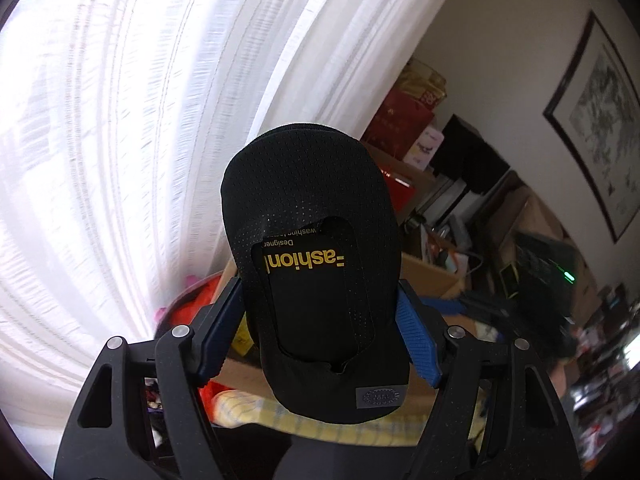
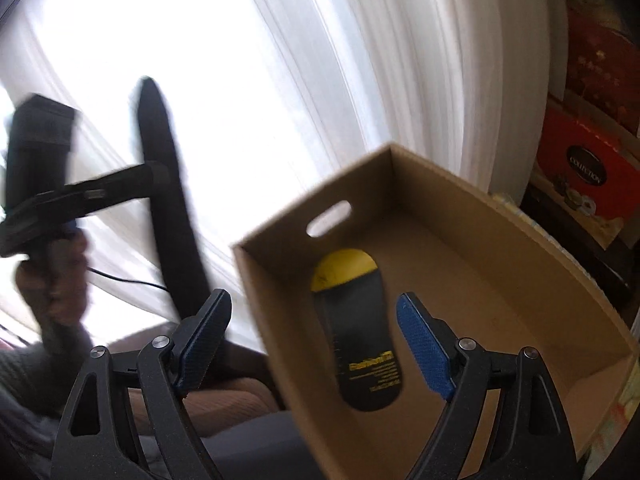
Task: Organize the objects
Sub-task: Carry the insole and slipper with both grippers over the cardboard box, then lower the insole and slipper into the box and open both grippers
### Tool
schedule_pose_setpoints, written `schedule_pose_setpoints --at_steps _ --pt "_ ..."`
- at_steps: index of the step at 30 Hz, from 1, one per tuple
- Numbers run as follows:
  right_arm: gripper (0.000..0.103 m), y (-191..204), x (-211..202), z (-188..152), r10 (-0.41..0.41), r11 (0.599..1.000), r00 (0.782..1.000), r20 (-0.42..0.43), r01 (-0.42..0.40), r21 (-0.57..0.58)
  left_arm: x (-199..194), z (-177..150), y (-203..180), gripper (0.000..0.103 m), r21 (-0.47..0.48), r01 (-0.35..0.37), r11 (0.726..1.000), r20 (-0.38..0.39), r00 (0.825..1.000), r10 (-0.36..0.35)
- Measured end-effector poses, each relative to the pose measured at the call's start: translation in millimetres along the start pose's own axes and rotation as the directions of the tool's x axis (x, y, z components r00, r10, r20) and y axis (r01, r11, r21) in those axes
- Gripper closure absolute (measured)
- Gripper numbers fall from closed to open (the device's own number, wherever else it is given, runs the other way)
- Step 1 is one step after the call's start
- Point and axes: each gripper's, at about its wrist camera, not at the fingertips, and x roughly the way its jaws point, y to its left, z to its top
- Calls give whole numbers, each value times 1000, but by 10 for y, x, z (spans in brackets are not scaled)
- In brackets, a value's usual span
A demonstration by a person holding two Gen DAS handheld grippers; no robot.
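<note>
Left claw (image 1: 320,328) clamped on the black mesh no-show sock on its printed card insert (image 1: 310,264), held aloft before the white curtain. Right claw (image 2: 316,340) apart, empty, above the open brown cardboard box (image 2: 500,236). Black-and-yellow card insert (image 2: 360,328) lying flat inside, toward six o'clock. Best lowered level, toe first, alongside it.

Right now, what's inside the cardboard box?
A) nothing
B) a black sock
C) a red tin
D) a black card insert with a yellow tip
D: in the right wrist view the card insert lies flat on the floor of the box; the sock is clamped in the left gripper, outside it.
</note>
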Motion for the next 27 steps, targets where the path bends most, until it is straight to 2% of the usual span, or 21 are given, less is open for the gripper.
schedule_pose_setpoints --at_steps 3,8,10,12,14,18,23,27 --pt "19 128 -85 -9 47 999 998 50 -48 16 103 56 -39 32 -29 16 999 3 1000 -16" --pt "26 204 -91 -29 38 999 996 78 -39 13 313 136 -87 32 -88 44 995 -9 999 -45" --pt "34 176 -84 -31 30 999 998 63 -32 31 390 153 -91 32 -110 52 993 -14 998 -54" --pt "54 138 -23 -46 13 999 999 42 -15 39 479 175 -89 32 -137 62 989 -19 998 -65" --pt "62 89 44 -61 7 998 1000 24 -8 54 573 188 -64 32 -171 74 983 -28 996 -80" --pt "88 -33 165 -62 14 995 1000 -12 -13 98 726 179 -60 32 -187 72 980 -51 995 -83" --pt "91 -229 319 -35 44 987 994 -103 -27 160 1020 141 -13 32 -190 34 981 -126 990 -59" --pt "91 -327 470 -15 48 987 983 -178 -19 161 1233 85 87 32 -226 7 974 -178 983 -48"
